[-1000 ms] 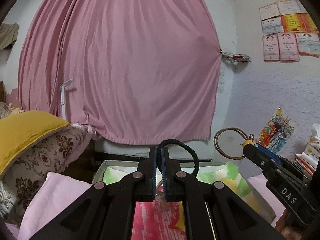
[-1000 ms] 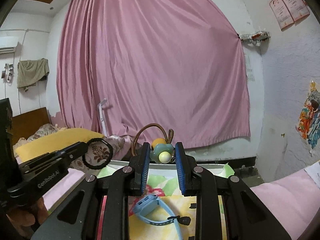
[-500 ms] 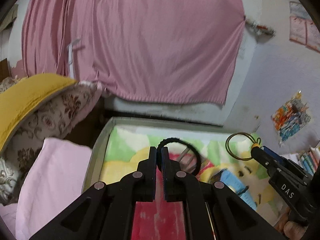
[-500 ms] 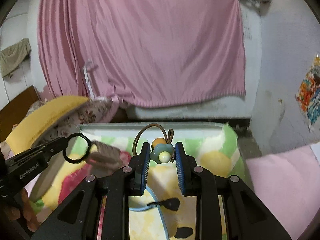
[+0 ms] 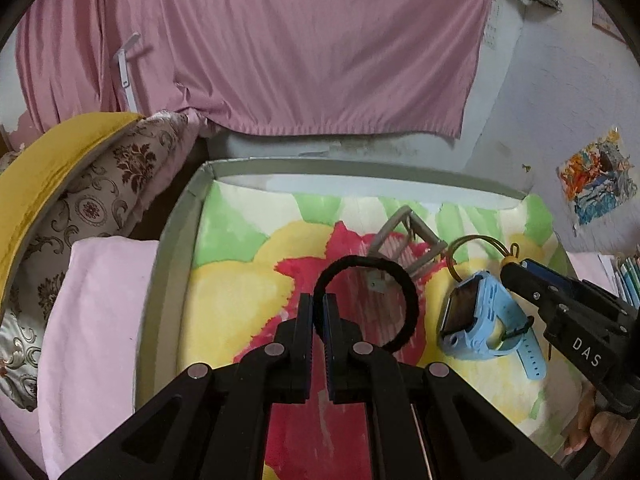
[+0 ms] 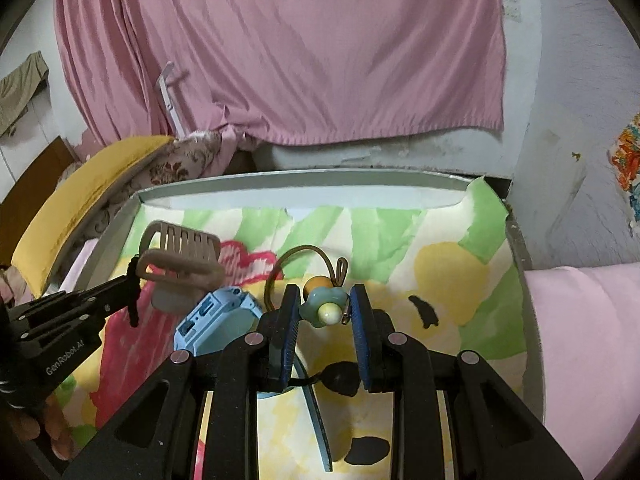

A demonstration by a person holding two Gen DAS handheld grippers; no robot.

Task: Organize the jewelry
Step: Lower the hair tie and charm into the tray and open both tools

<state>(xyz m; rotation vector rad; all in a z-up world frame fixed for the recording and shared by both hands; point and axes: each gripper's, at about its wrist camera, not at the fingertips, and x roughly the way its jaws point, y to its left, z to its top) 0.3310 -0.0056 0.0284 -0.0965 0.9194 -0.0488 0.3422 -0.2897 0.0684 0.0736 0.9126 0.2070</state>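
Note:
My left gripper [image 5: 318, 300] is shut on a black hair tie [image 5: 414, 308], whose loop stands above the colourful cloth. My right gripper [image 6: 324, 300] is shut on the blue flower charm [image 6: 320, 308] of a brown hair tie [image 6: 296, 250]; its loop sticks out ahead of the fingers. On the cloth lie a light blue watch [image 5: 476, 320] and a beige claw clip [image 5: 404, 240]. The watch [image 6: 216, 320] and clip [image 6: 180, 256] sit between the two grippers. The left gripper [image 6: 132, 276] shows at the left of the right wrist view, the right gripper [image 5: 514, 270] at the right of the left wrist view.
The cloth lies in a grey-rimmed tray-like table [image 5: 176, 232]. A yellow pillow [image 5: 48, 160], a floral cushion [image 5: 92, 208] and pink bedding [image 5: 92, 320] flank its left side, more pink bedding [image 6: 580, 340] its right. A pink curtain [image 5: 280, 40] hangs behind. Books [image 5: 630, 276] stand far right.
Both grippers have tipped down and sunk toward the cloth, each still gripping its hair tie. The watch and claw clip have come fully into view below them.

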